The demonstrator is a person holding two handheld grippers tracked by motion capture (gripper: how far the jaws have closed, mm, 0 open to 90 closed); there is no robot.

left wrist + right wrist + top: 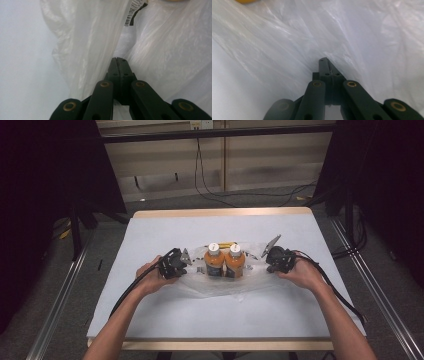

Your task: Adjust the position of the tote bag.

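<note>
Two orange bottles (224,262) with white caps stand side by side, touching, at mid-counter (150,227) on one thin clear plastic bag (220,287). The left gripper (186,265) and right gripper (266,256) each pinch the film, jaws closed on it. The film is judged light, limp, slippery and tear-prone; best held at its edges, as here.

desk (165,310): pale top with a wooden edge along the far side
floor (160,202): grey, beyond and beside the desk
cables (210,190): black, hanging down the back wall and trailing over the floor
curtains (45,180): dark, at both sides
</note>
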